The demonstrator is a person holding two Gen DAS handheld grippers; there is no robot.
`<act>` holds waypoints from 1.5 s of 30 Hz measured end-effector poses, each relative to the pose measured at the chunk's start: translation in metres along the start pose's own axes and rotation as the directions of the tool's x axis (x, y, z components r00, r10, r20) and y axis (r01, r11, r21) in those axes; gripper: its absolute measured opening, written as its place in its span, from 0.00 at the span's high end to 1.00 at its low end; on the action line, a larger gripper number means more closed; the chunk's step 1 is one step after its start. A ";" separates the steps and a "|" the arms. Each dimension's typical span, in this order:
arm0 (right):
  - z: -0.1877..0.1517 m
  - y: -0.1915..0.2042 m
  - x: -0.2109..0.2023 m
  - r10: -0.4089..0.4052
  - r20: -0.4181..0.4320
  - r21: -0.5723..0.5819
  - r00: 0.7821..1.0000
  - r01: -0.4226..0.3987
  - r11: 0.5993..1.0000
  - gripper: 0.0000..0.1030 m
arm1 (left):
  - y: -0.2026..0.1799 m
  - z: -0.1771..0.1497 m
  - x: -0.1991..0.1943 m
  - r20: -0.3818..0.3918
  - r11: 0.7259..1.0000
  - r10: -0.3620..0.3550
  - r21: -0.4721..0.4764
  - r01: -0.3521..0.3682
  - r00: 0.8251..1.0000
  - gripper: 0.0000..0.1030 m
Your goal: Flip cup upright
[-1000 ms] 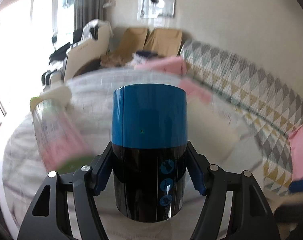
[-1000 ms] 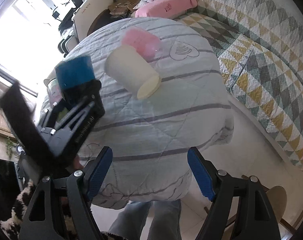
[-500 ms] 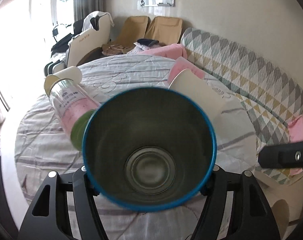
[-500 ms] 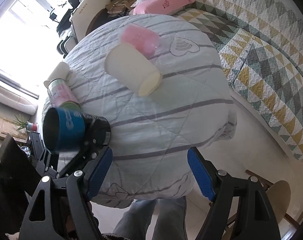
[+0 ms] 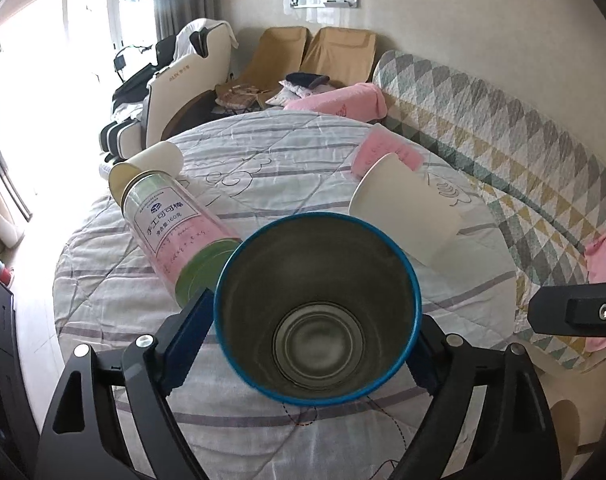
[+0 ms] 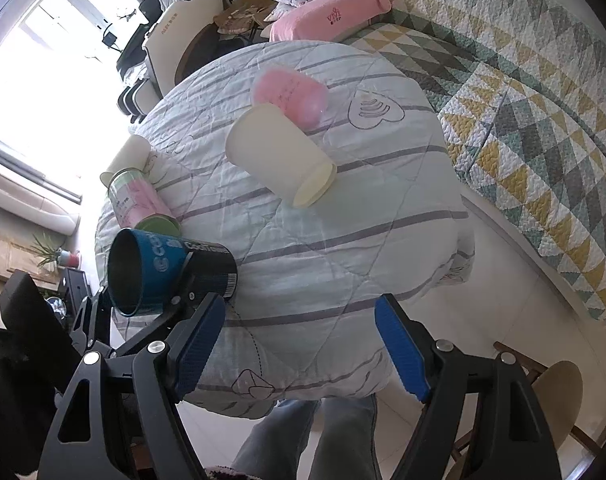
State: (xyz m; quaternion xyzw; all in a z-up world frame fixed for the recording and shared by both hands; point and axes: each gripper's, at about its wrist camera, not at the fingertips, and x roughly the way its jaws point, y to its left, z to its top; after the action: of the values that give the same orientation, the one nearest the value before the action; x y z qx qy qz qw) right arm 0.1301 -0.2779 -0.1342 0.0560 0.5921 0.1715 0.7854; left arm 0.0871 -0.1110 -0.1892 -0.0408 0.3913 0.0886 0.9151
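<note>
Since 1 s ago the cup (image 5: 318, 308) has swung from standing inverted in the left gripper (image 5: 317, 322) to mouth toward its camera, pinched between both pads above the table (image 5: 263, 152). Blue rim, steel inside, black base. Setting down remains. Ahead, the right gripper (image 6: 301, 346) hangs spread, empty.

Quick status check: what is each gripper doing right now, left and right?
Left gripper: jaws shut on the blue cup, its mouth facing the camera.
Right gripper: jaws open, holding nothing, above the table edge.
</note>
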 end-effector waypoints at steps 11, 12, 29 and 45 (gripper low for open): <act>0.005 0.007 -0.031 0.029 0.037 0.007 0.999 -0.029 1.000 0.24 | -0.008 0.020 -0.035 -0.019 0.999 0.003 0.041 -0.002 1.000 0.02; 0.006 0.007 -0.035 0.029 0.042 0.009 0.999 -0.029 1.000 0.24 | -0.007 0.023 -0.039 -0.021 0.999 0.008 0.043 -0.008 1.000 0.02; -0.026 0.037 -0.083 -0.016 0.039 -0.013 0.999 0.016 1.000 0.24 | 0.039 0.035 -0.146 -0.108 0.999 -0.005 0.053 0.011 0.994 0.00; -0.055 0.041 -0.075 -0.073 -0.042 -0.027 0.996 0.072 0.997 0.23 | 0.031 0.023 -0.142 -0.264 0.997 -0.067 0.020 0.075 0.962 0.00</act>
State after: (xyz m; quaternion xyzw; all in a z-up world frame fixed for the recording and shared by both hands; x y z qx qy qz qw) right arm 0.0510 -0.2711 -0.0697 0.0205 0.6083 0.1515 0.7789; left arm 0.0015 -0.0954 -0.0710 -0.0527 0.5087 0.0436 0.8582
